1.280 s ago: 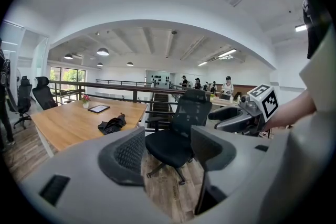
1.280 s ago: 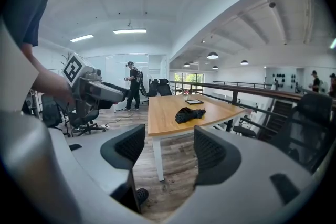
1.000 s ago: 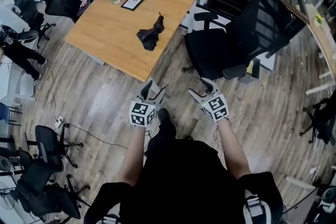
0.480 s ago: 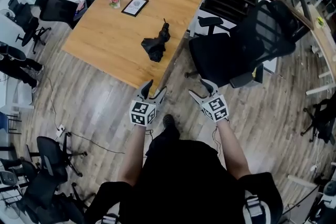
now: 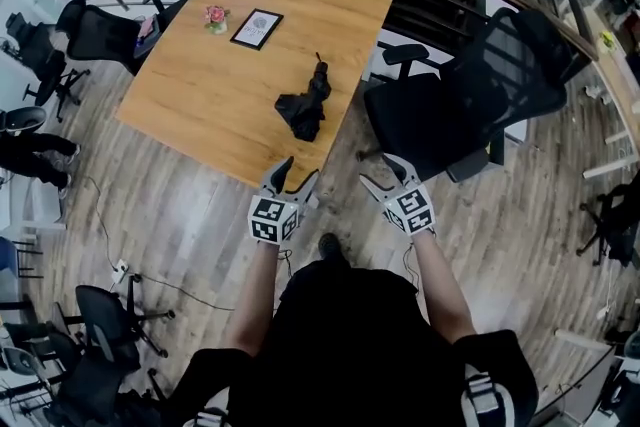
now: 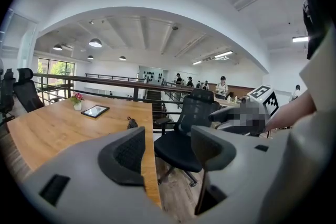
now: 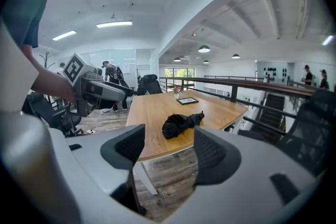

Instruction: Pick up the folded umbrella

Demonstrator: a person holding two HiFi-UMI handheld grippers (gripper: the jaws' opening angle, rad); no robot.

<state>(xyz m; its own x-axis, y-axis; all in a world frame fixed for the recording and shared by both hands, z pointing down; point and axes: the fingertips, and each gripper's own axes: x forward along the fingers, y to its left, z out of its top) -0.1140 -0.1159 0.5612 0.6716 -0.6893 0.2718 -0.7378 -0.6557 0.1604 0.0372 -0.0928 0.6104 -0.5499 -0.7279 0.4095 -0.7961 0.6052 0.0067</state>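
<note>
Gaping empty, left claw [image 5: 298, 170] and right claw [image 5: 378, 170] face crumpled black fabric umbrella [image 5: 305, 110].

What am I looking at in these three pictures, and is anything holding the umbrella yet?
No robot here: a person wears a head camera and holds a two-jaw gripper in each hand. The top-down picture is from the head: the left gripper and the right gripper, each with a marker cube, are over the wooden floor, short of the table. The other two pictures look along each gripper's own jaws. On the table lie the folded black umbrella near its close edge, and farther off a small flower pot and a flat frame. A black office chair stands to the right. Both grippers' jaws stand apart with nothing between them; the umbrella is untouched.
</note>
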